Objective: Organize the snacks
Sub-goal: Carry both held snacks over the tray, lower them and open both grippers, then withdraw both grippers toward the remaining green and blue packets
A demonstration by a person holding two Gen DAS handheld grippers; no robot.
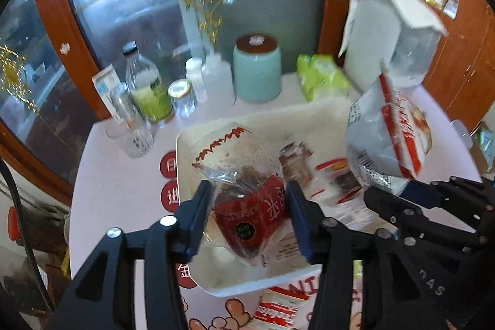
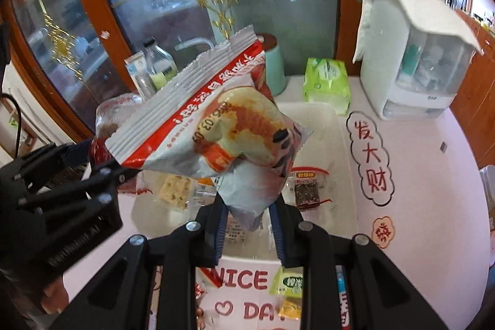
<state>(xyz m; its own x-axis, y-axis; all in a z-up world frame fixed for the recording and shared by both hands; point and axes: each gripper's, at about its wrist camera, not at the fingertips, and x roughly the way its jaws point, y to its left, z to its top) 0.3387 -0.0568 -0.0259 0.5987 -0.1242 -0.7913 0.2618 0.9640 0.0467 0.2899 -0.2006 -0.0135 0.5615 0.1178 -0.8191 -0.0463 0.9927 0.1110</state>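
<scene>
Left wrist view: my left gripper (image 1: 250, 215) holds its jaws either side of a clear snack bag w/ a red label (image 1: 247, 194), above the white tray (image 1: 185, 150). Blue pads sit right at the bag's sides; whether they press or have let go I cannot tell. No earlier pic to compare. At right, my right gripper (image 1: 411, 197) carries a white-and-red snack pack (image 1: 383, 141) aloft over the tray's far corner. More small packets (image 1: 334, 178) lie in the tray. Behind it on the pink counter (image 1: 117, 190): a mint canister w/ brown lid (image 1: 256, 70), a green tissue pack (image 1: 321, 76), a clear bottle w/ green label (image 1: 148, 85), a small jar (image 1: 182, 98) and a white storage box (image 1: 393, 42). Picture is blurred in places.

Right wrist view: my right gripper (image 2: 249, 225) is clenched on the lower end of the white-and-red snack pack (image 2: 210, 119), which tilts up and to the left, clear of the tray (image 2: 337, 126). Below it in the tray lie a dark bar in clear wrap (image 2: 306, 187) and a pale crumbly snack (image 2: 176, 187). My left gripper (image 2: 80, 156) shows at the left edge, the clear bag (image 2: 108, 119) beside its tips. Green tissue pack (image 2: 328, 82) and white storage box (image 2: 414, 61) stand beyond the tray; a yellow-green packet (image 2: 287, 286) lies on the counter (image 2: 433, 175) near my frame.
</scene>
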